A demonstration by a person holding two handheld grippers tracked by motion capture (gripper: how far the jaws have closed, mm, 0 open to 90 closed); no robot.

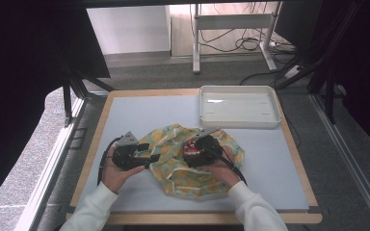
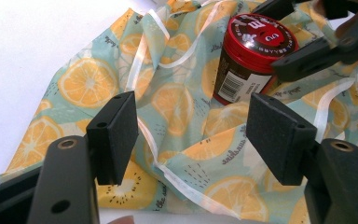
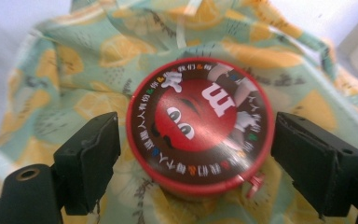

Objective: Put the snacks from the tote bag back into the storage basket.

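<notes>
Jaws of my right gripper (image 3: pixel 193 154) straddle the red-lidded candy tub (image 3: pixel 199 123), not yet clamped, steadying it on the lemon-print cloth (image 2: pixel 177 100); my left gripper (image 2: pixel 191 135) hangs released, ready for fabric.

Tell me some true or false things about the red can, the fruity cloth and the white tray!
1. The can stands on the cloth. True.
2. The tray holds the can. False: the tray has nothing in it; the can is on the cloth.
3. The right tool has its jaws on either side of the can's lid. True.
4. The left tool is shut on the cloth. False: its jaws stand open above it.
5. The cloth shows orange slices. True.
</notes>
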